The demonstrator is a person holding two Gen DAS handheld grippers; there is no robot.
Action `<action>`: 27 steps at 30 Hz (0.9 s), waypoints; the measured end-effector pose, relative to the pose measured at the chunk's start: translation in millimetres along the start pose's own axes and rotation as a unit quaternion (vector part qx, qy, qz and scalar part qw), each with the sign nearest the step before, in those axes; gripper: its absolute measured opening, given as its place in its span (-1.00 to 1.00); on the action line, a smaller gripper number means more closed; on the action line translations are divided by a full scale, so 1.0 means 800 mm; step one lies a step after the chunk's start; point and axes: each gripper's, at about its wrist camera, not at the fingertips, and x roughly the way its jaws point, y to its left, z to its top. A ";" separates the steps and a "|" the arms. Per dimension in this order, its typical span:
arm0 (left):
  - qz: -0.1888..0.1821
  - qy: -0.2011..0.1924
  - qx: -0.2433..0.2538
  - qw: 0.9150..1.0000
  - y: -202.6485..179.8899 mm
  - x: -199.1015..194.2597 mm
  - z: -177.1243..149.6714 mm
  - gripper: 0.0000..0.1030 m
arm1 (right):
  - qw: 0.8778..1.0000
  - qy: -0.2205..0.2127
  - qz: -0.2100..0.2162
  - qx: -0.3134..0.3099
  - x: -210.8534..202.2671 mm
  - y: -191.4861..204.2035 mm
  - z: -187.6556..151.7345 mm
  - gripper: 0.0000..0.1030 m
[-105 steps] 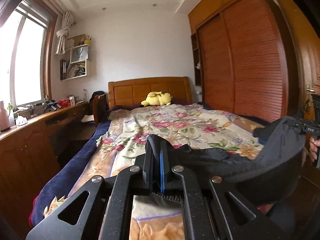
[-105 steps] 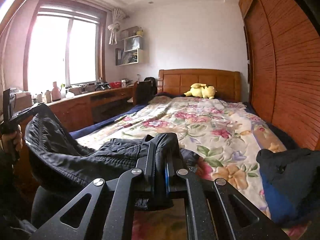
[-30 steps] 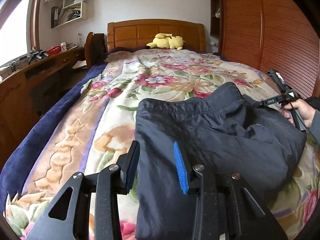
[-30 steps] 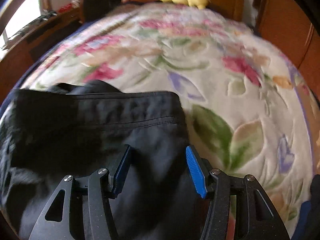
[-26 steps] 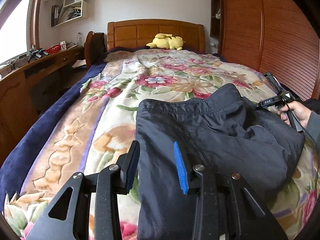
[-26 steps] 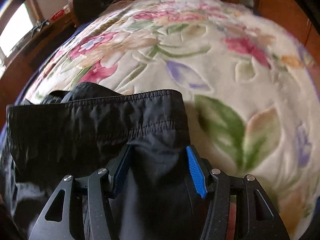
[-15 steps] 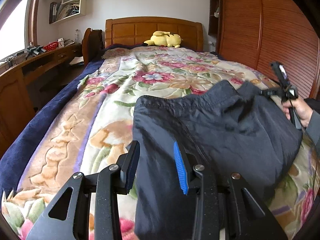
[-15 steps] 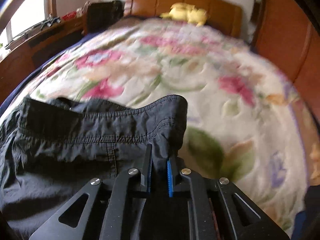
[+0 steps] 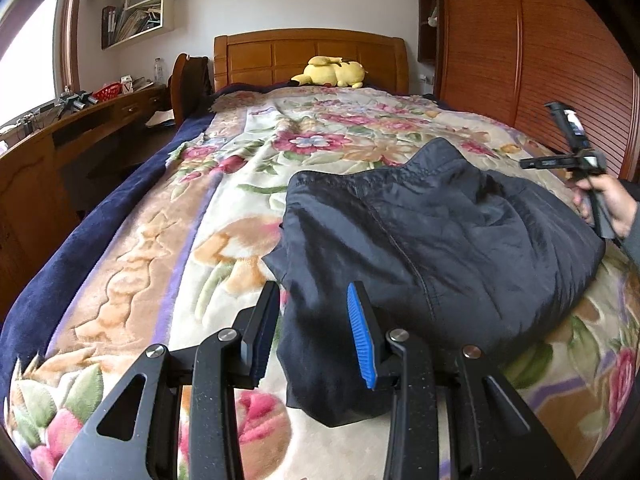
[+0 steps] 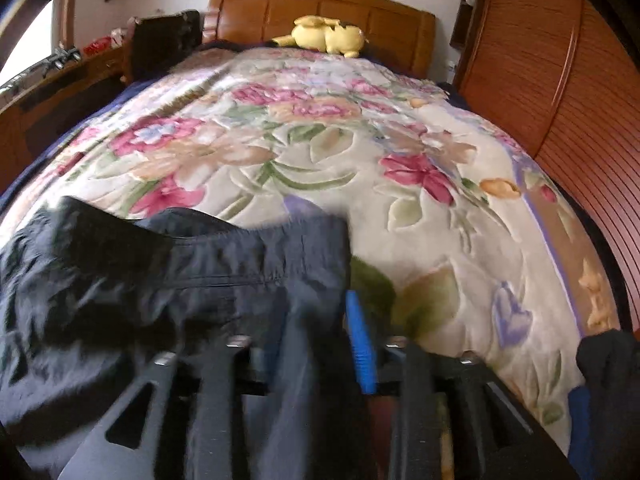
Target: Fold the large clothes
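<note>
The left gripper (image 9: 314, 330) hangs with its jaws apart over the near edge of dark trousers (image 9: 436, 248) lying on a flowered blanket (image 9: 208, 216); a hand (image 9: 608, 204) holds the right gripper (image 9: 532, 165) beyond them

One dark garment (image 9: 440, 240) lies lower right on one bed (image 9: 160, 240); one yellow plush toy (image 9: 330, 72) sits top centre; two tongs show

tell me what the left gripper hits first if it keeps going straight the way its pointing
Most likely the dark garment: the open left gripper already has the fabric's near edge between its fingers. Beyond that lies the floral blanket. Depth is hard to judge through the fisheye.
</note>
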 end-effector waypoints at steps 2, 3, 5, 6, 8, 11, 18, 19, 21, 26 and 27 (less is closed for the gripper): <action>-0.001 0.000 -0.002 1.000 0.001 0.000 0.000 -0.30 | 1.000 -0.005 0.011 -0.002 -0.029 -0.003 -0.017 0.08; 0.000 -0.001 -0.001 1.000 0.002 -0.001 -0.001 -0.30 | 1.000 -0.007 0.016 -0.005 -0.041 -0.005 -0.027 0.09; 0.001 0.001 -0.006 1.000 0.003 -0.002 -0.004 -0.30 | 1.000 -0.016 0.024 -0.008 -0.068 -0.006 -0.050 0.12; -0.001 0.002 -0.009 1.000 0.005 -0.002 -0.009 -0.30 | 0.999 -0.018 0.028 -0.007 -0.079 -0.009 -0.060 0.13; -0.006 0.007 -0.018 1.000 0.008 0.000 -0.017 -0.30 | 0.999 -0.021 0.038 -0.002 -0.101 -0.015 -0.085 0.16; -0.007 0.007 -0.018 1.000 0.004 -0.001 -0.019 -0.30 | 0.999 -0.018 0.045 -0.004 -0.125 -0.022 -0.119 0.18; -0.007 0.009 -0.013 1.000 -0.001 -0.002 -0.029 -0.30 | 0.999 -0.010 0.043 0.016 -0.160 -0.038 -0.168 0.23; -0.007 0.009 -0.014 1.000 -0.002 -0.002 -0.029 -0.30 | 0.999 -0.008 0.044 0.017 -0.161 -0.040 -0.171 0.24; -0.006 0.010 -0.015 1.000 -0.002 0.000 -0.030 -0.30 | 0.998 0.005 0.053 0.023 -0.158 -0.041 -0.179 0.33; -0.011 0.024 -0.018 1.000 -0.001 0.009 -0.033 -0.30 | 0.997 0.014 0.057 0.053 -0.144 -0.042 -0.185 0.50; -0.011 0.029 -0.016 0.999 -0.001 0.011 -0.035 -0.29 | 0.997 0.016 0.054 0.056 -0.139 -0.041 -0.186 0.54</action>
